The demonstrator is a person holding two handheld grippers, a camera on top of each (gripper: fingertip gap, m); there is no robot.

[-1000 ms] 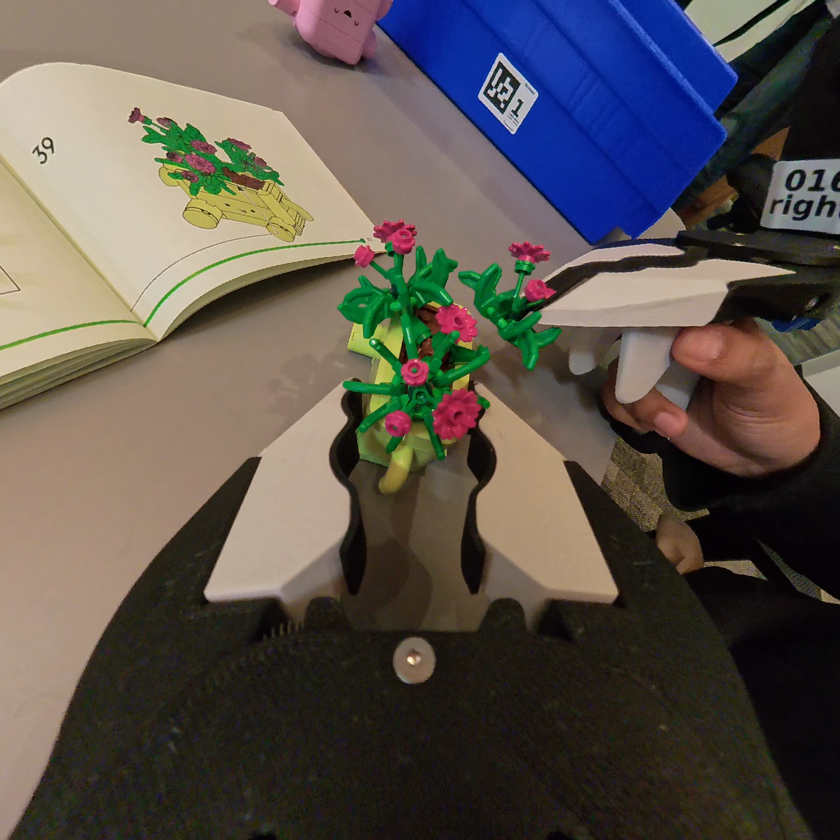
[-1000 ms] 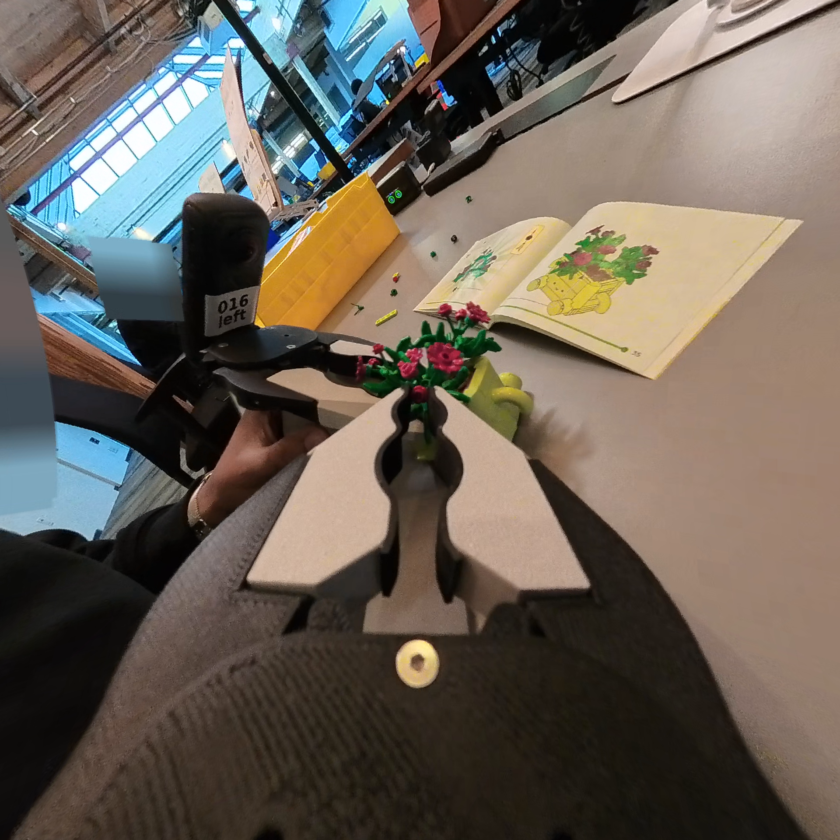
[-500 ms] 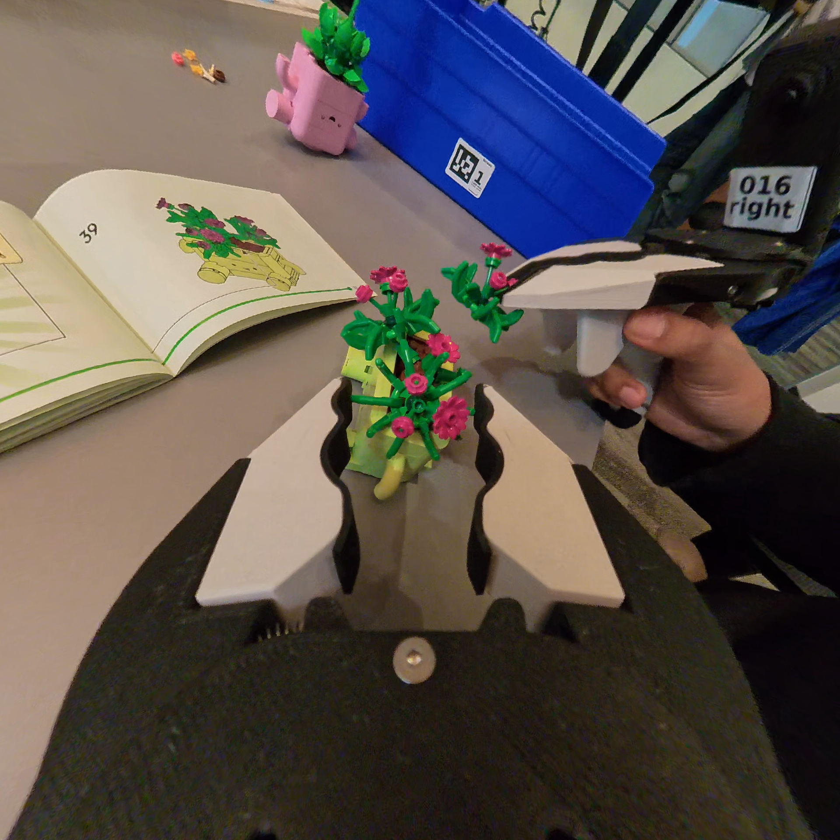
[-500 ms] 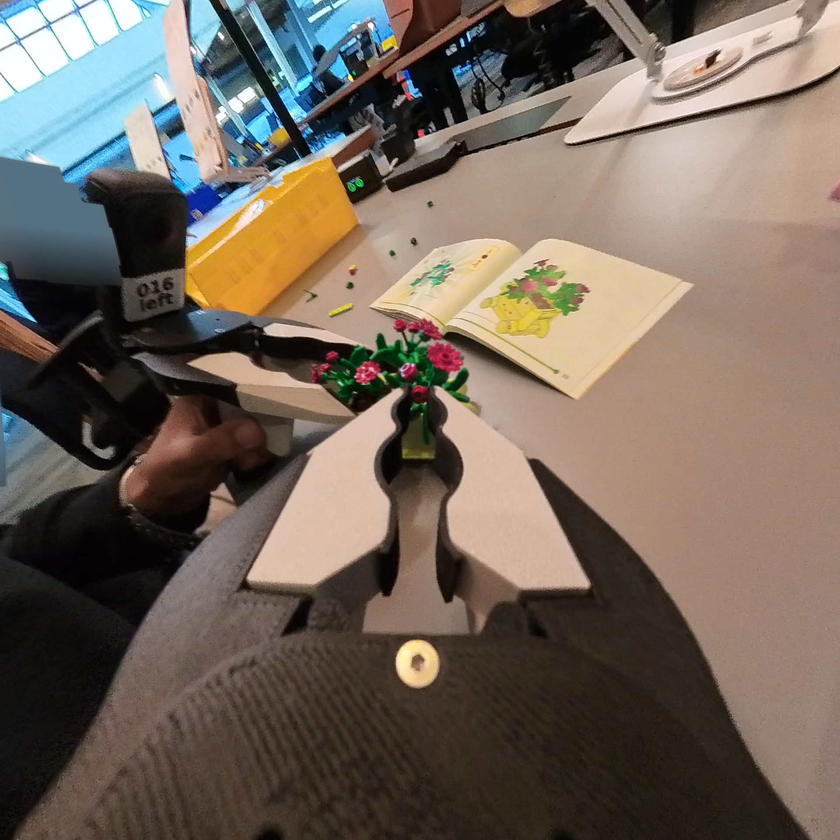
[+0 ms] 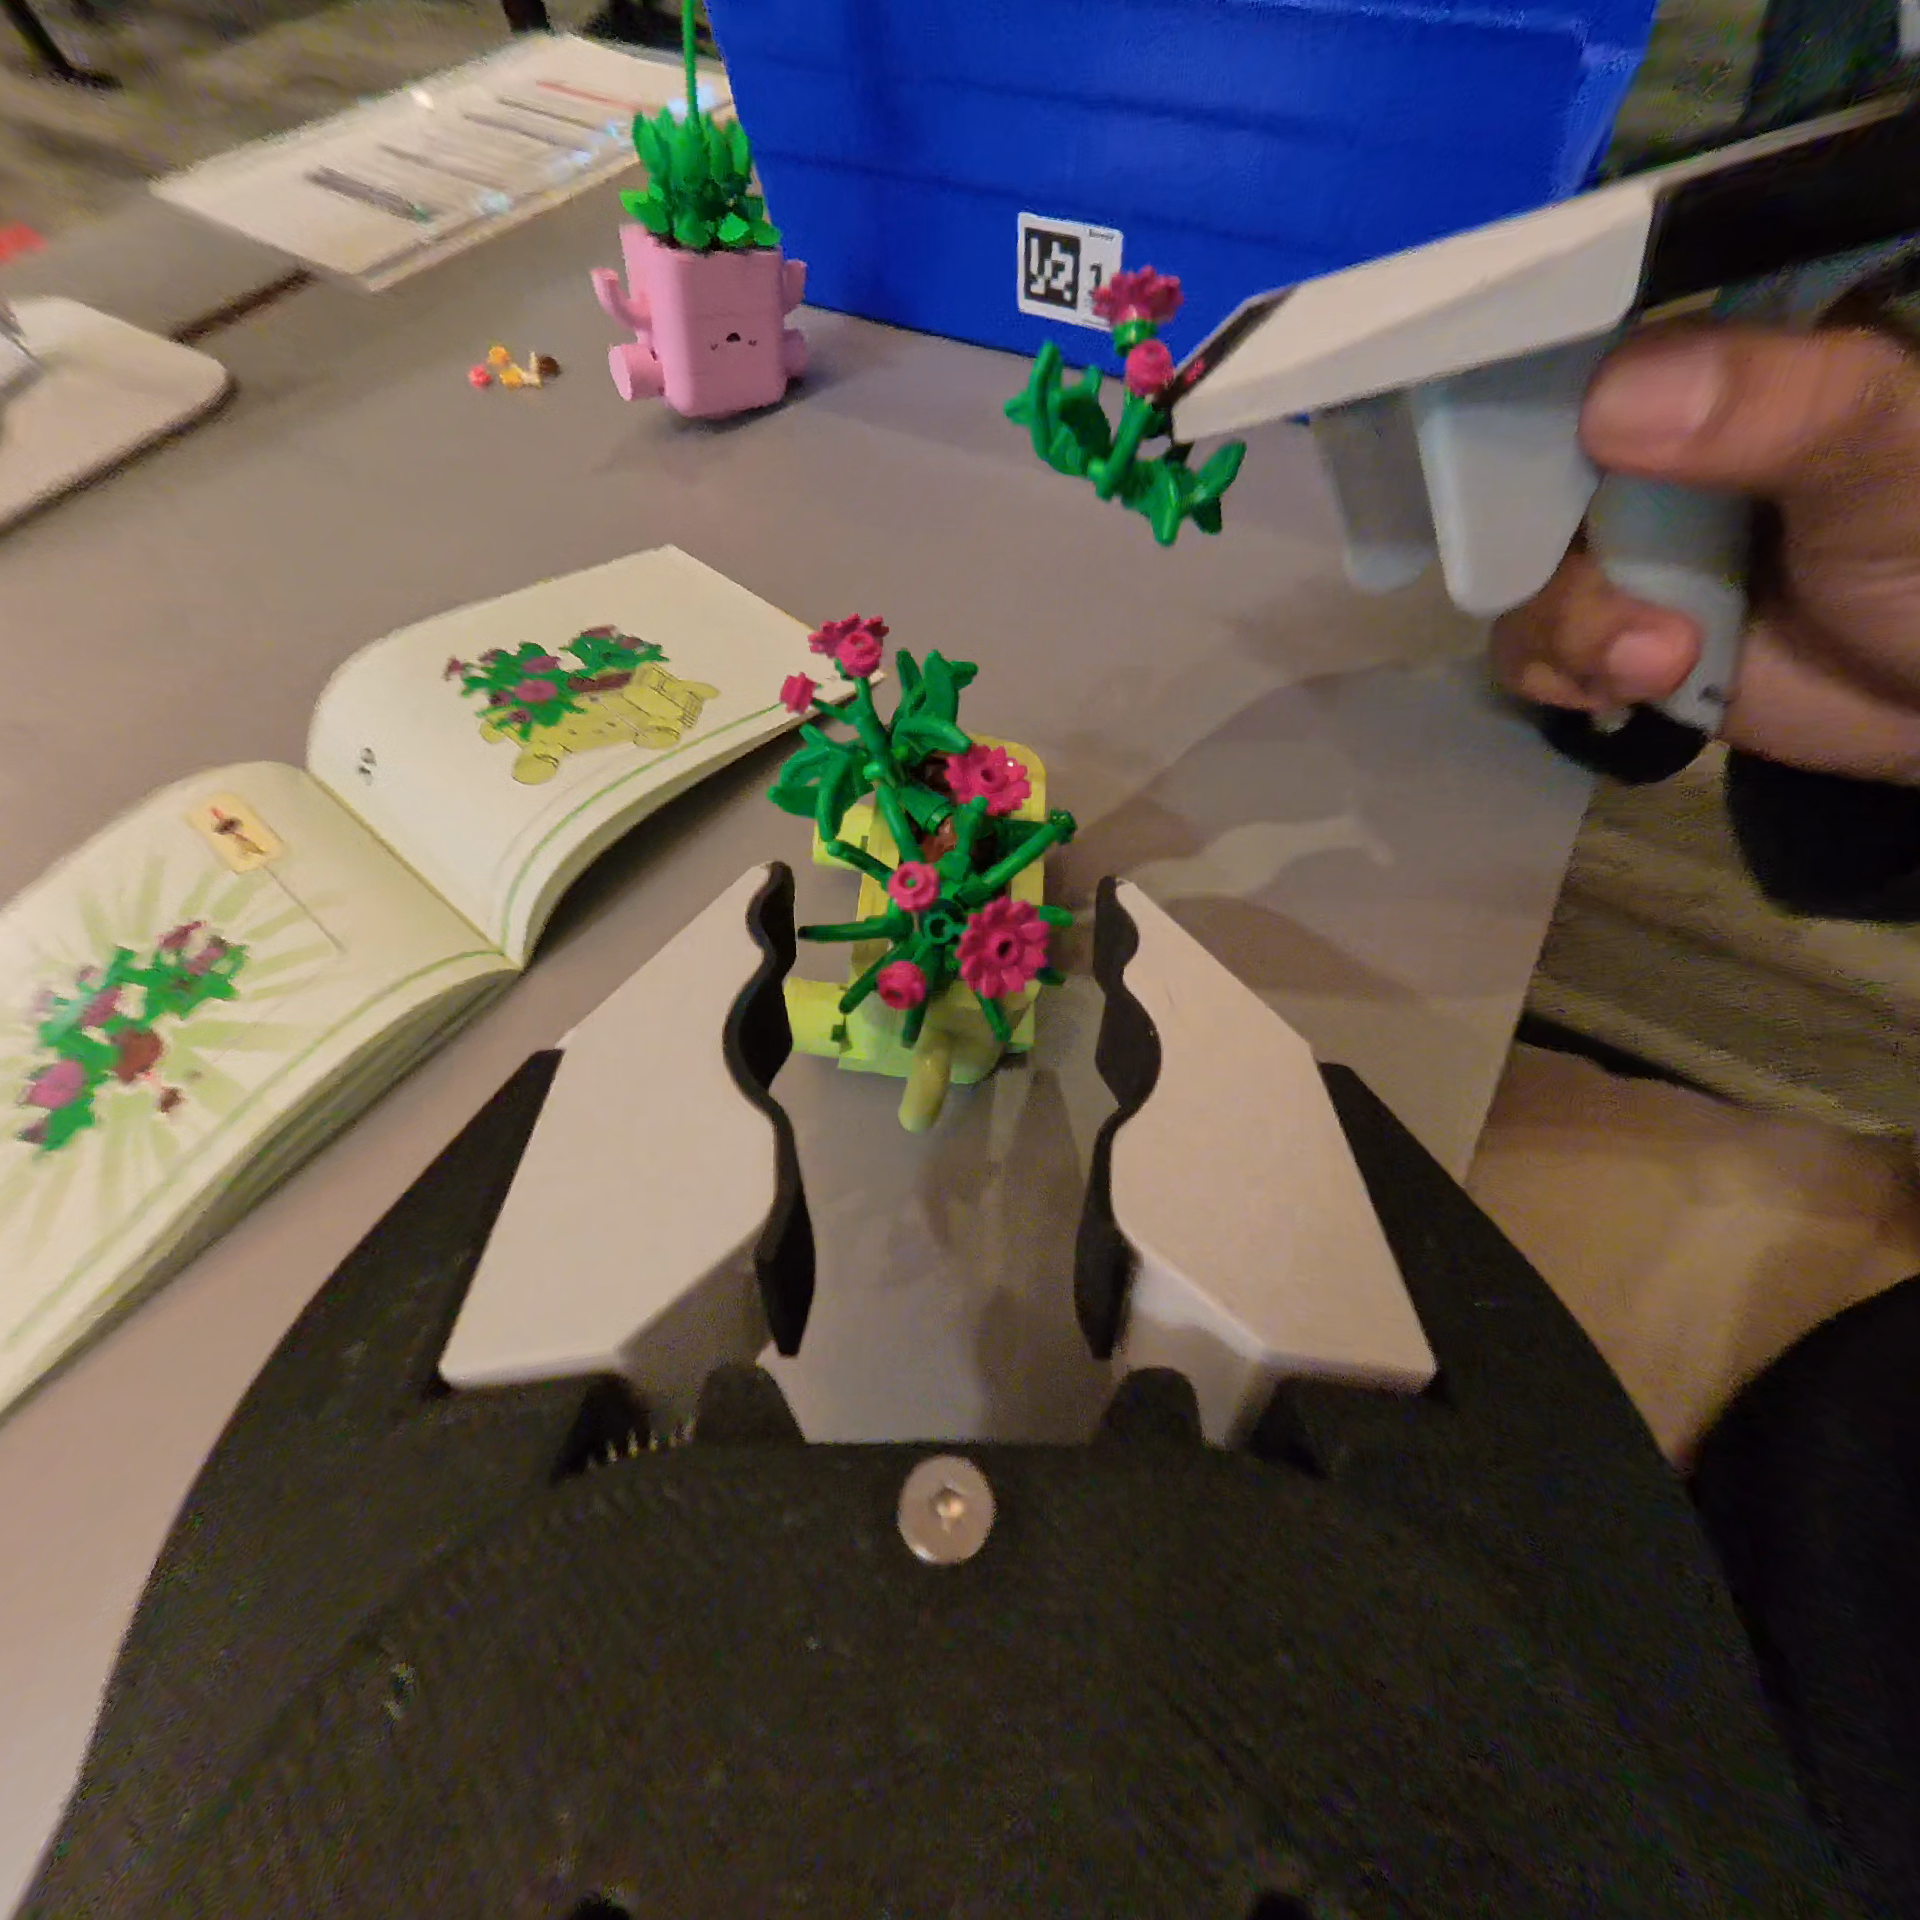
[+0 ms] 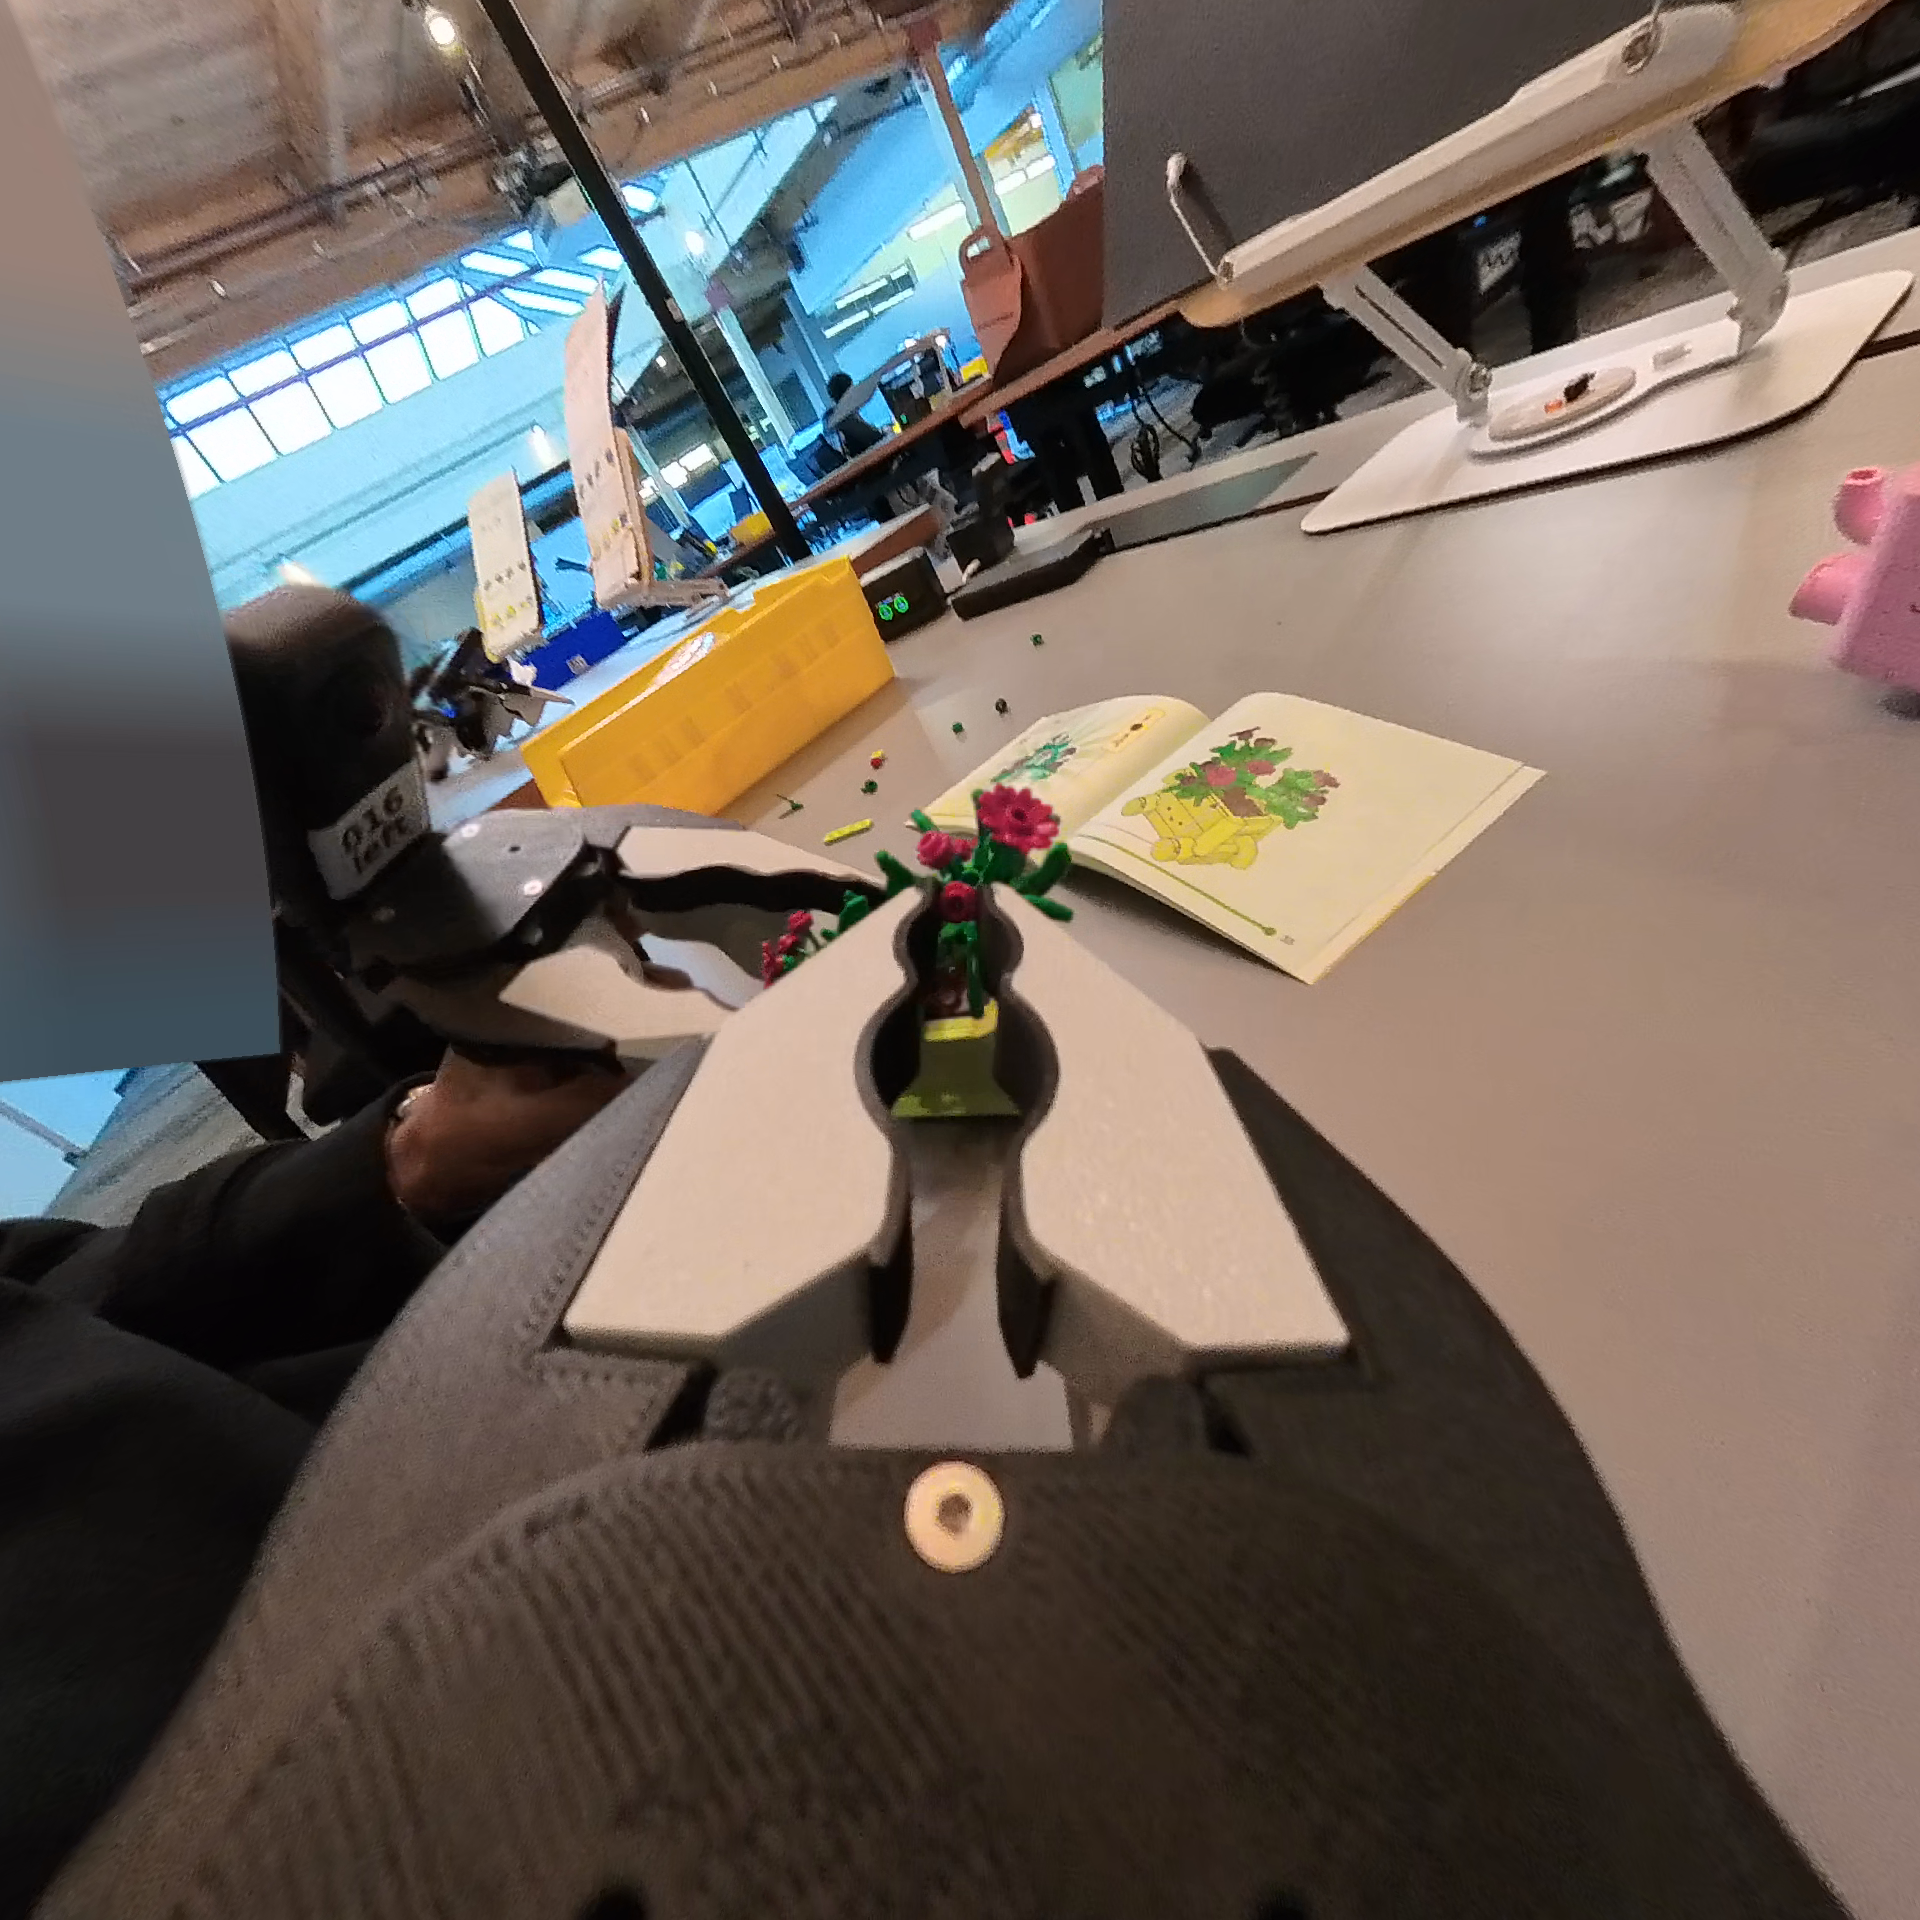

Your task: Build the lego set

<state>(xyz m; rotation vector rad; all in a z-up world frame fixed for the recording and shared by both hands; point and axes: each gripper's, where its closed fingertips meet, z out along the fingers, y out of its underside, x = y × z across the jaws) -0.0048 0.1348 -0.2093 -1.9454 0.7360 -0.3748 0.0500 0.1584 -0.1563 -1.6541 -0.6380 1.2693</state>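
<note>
Two tongs in view. Left tongs (image 5: 940, 997) spread wide, low over the grey desk (image 5: 312, 540), fingers flanking but not touching the yellow-green lego planter (image 5: 925, 935), which stands on the desk near its front edge with green stems and pink flowers fitted. Right tongs (image 6: 961, 940) pressed together, pinching a separate flower sprig (image 5: 1127, 436) by its stem; sprig held in the air above and beyond the planter, well clear of it. Right hand (image 5: 1766, 561) wrapped on the trigger grip. Open instruction booklet (image 5: 364, 862) lying flat just left of the planter. Pink lego pot (image 5: 707, 301) with green leaves standing farther back beside a blue bin (image 5: 1195, 135). Yellow bin (image 6: 717, 707) and scattered small loose pieces (image 6: 862, 800) noted on the far side of the desk.
</note>
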